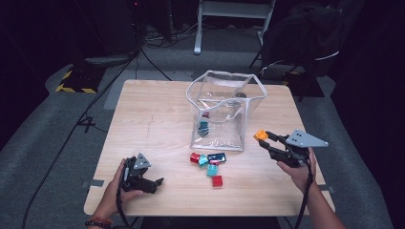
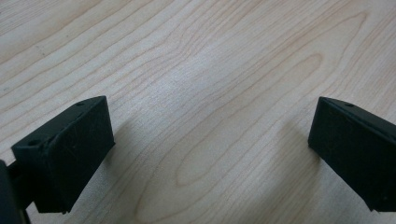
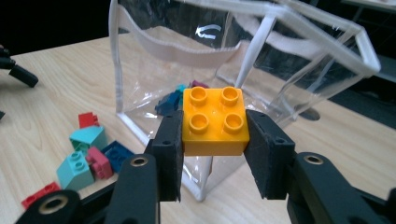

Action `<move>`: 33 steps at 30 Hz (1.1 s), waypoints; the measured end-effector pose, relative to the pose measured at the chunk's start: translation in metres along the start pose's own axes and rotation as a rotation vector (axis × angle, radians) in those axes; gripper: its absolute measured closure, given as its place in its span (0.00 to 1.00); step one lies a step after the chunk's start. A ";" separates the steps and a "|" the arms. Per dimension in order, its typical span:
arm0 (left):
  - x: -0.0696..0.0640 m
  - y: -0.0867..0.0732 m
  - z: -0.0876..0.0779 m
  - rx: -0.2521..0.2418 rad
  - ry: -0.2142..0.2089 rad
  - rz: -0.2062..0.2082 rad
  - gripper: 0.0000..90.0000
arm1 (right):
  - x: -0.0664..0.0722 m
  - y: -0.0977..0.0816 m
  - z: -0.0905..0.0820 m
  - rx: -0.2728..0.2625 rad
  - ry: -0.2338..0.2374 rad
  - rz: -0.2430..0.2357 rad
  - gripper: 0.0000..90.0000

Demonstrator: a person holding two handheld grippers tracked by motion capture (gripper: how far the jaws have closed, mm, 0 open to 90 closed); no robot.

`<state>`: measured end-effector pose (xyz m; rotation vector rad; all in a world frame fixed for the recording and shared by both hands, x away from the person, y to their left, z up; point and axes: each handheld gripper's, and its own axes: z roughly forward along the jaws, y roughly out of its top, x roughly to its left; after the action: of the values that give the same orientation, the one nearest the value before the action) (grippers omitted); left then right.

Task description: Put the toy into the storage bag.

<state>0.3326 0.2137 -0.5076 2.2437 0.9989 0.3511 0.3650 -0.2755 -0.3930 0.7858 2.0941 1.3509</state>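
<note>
The right claw [image 3: 214, 140] pinches the orange four-stud brick [image 3: 215, 122] by its flat sides, held above the table [image 1: 157, 119] beside the clear bag [image 1: 224, 109]. Light, rigid, smooth plastic: squeezing opposite faces squarely should keep it from slipping

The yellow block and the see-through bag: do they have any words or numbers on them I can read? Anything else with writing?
None: no word, number or label can be read in these pictures.
Orange-yellow block, held by the right gripper: plain top; its studs are too blurred to show any lettering.
Clear bag: no print visible.
Loose blocks on the table: too small to tell.
Yellow-and-black stripes on the floor: a pattern, not writing.
</note>
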 end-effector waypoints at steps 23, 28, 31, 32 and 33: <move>0.000 0.000 0.000 0.000 0.000 0.000 0.00 | -0.017 0.097 0.017 -0.060 -0.075 -0.050 0.66; 0.000 0.000 0.000 0.000 0.000 0.000 0.00 | -0.019 0.114 0.031 -0.045 -0.088 -0.059 0.66; 0.000 0.000 0.000 0.000 0.000 0.001 0.00 | -0.020 0.120 0.040 -0.032 -0.094 -0.064 0.66; 0.000 0.000 0.000 0.000 0.000 0.001 0.00 | -0.020 0.122 0.044 -0.029 -0.095 -0.066 0.66; 0.000 0.000 0.000 0.001 0.000 0.000 0.00 | -0.019 0.124 0.048 -0.025 -0.098 -0.069 0.66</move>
<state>0.3326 0.2137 -0.5076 2.2445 0.9990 0.3514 0.4353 -0.2181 -0.2940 0.7475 2.0066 1.2738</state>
